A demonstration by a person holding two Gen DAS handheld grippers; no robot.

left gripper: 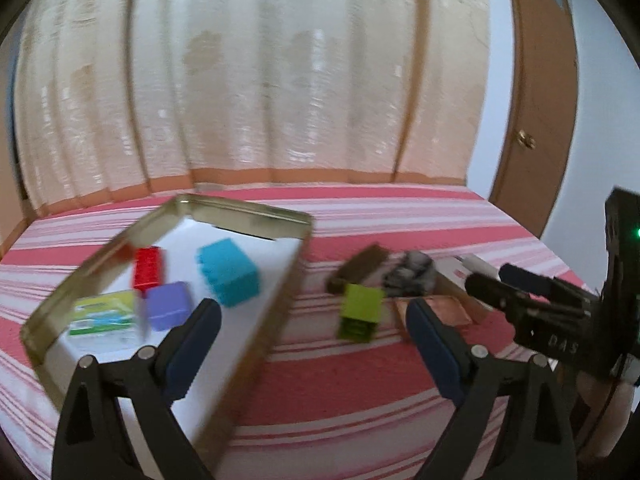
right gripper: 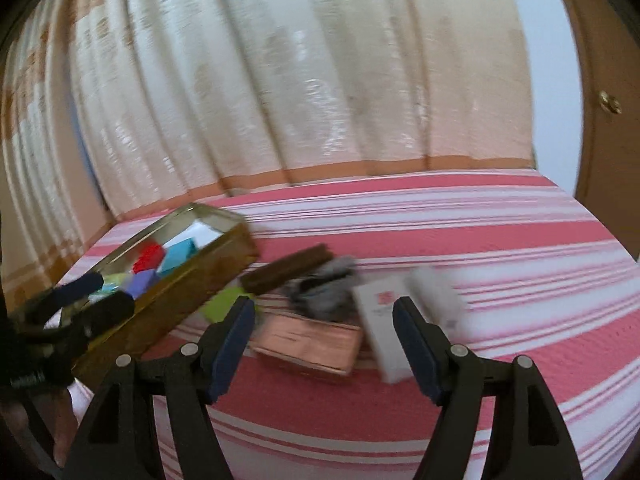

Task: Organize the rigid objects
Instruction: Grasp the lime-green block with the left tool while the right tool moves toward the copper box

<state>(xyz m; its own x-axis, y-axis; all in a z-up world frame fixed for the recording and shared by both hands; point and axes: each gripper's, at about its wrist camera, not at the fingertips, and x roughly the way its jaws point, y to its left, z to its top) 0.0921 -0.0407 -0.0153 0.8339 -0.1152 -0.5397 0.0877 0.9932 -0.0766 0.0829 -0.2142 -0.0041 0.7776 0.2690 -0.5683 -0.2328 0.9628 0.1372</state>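
Note:
A gold metal tin lies open on the striped bed at the left; it also shows in the right wrist view. Inside are a red brick, a blue block, a purple block and a green-white pack. A lime green block lies on the bed right of the tin. My left gripper is open and empty, above the tin's right wall. My right gripper is open and empty, above a copper-coloured box and a white box.
A brown bar and a grey crumpled thing lie behind the copper box. A second white box lies to the right. Curtains hang behind the bed. A brown door stands at the right.

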